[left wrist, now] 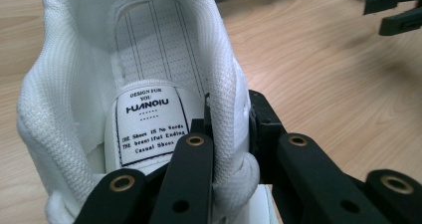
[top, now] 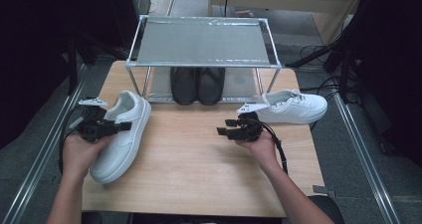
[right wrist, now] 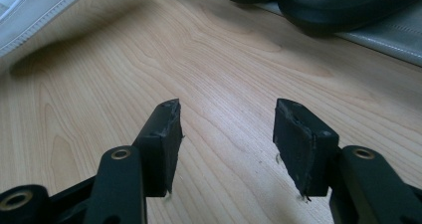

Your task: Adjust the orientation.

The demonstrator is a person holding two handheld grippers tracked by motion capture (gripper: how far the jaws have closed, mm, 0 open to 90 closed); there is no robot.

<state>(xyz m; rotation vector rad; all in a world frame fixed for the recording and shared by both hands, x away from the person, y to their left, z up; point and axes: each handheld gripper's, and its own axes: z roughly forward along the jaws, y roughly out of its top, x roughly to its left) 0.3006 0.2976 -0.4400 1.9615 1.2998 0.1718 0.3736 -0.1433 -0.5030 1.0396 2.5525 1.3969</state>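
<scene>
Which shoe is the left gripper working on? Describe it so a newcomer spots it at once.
Start at the metal rack at the table's far edge. The white sneaker lies left of it, its collar pinched by the left gripper. Its twin sits untouched on the right; the black pair is under the rack.

The left gripper (top: pixel 121 126) bites the white sneaker's (top: pixel 121 134) collar, and in the left gripper view one jaw tip sinks out of sight inside the shoe, while the toe runs off the top edge. Under the metal rack (top: pixel 201 41), the black shoes (top: pixel 197 84) hide their heels beneath the shelf. The insole label's (left wrist: pixel 149 128) lower print is partly covered by the jaw.
</scene>
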